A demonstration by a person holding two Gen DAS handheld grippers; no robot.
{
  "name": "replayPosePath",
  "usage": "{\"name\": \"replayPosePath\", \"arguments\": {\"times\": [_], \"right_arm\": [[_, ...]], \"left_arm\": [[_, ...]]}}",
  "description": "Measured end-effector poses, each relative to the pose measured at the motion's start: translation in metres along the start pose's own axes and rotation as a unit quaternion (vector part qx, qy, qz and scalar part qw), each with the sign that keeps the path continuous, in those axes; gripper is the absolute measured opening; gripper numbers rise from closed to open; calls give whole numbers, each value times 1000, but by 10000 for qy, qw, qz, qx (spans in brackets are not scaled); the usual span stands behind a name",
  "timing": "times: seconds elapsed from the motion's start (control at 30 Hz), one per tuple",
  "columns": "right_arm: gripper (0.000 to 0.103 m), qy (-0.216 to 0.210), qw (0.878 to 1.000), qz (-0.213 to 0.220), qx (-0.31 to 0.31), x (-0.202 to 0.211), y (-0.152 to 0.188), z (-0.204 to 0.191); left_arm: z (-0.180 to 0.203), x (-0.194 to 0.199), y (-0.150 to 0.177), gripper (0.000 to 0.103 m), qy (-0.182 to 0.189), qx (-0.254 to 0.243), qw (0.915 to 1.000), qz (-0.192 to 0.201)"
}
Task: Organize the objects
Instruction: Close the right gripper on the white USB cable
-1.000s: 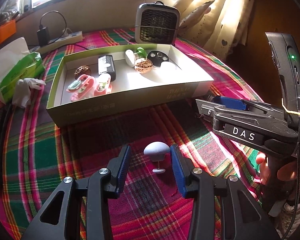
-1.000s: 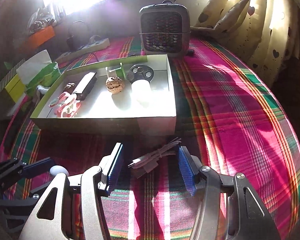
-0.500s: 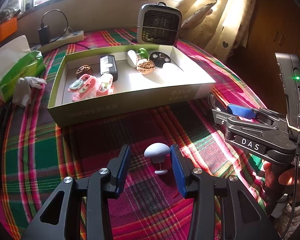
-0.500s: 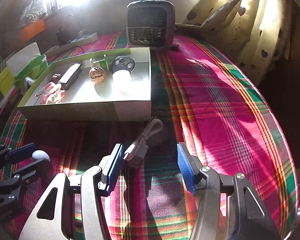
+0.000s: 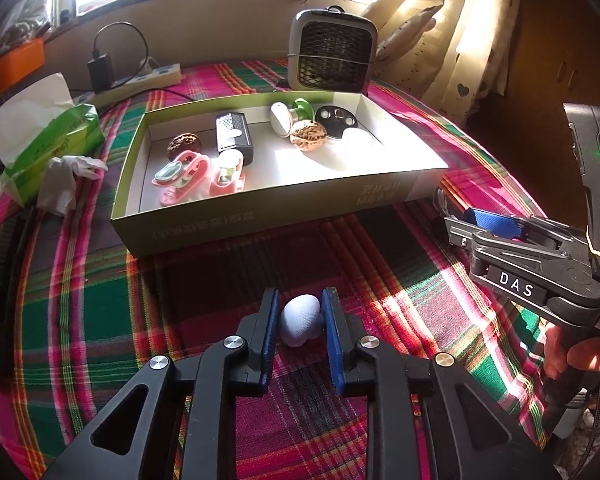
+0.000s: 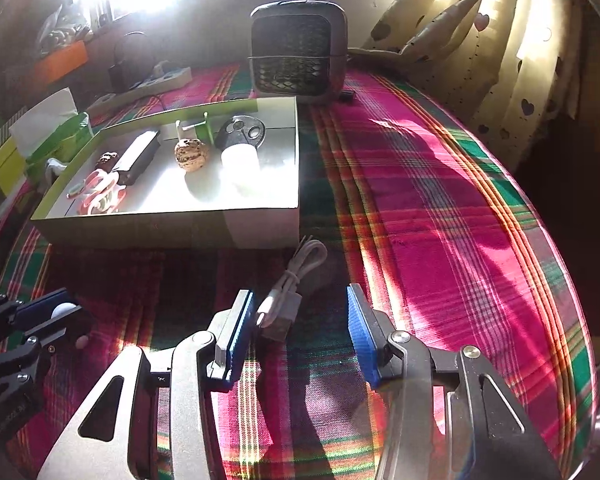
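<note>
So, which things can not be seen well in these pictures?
- Knob, left wrist view: its stem and foot are hidden between the pads of the left gripper, which is closing on it.
- Cable, right wrist view: in shadow; whether the closing right gripper touches it is unclear.
- Print on the box: too small.

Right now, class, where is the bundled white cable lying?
In the right wrist view, the white cable lies on the plaid cloth just in front of the box's right corner, between the right gripper's closing jaws, against its left pad.
</note>
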State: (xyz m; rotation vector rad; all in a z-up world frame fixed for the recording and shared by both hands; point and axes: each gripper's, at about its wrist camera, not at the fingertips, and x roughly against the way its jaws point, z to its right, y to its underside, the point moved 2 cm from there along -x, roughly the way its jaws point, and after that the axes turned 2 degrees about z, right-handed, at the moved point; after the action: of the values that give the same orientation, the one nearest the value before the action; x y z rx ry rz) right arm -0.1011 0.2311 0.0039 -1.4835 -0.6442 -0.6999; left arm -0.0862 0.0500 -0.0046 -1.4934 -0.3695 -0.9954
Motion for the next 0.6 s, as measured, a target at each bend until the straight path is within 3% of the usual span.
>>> {"name": "replayPosePath", "arguments": {"times": [0.23,0.6], "right_arm": [[22,-97,9999,24,102,1,1,-3],[21,-180,9998,36,85,3,3,-3]], "left_arm": [[0,1,0,19,-1,-1,10000,14],[-1,1,0,19,6,12,10000,14]]}}
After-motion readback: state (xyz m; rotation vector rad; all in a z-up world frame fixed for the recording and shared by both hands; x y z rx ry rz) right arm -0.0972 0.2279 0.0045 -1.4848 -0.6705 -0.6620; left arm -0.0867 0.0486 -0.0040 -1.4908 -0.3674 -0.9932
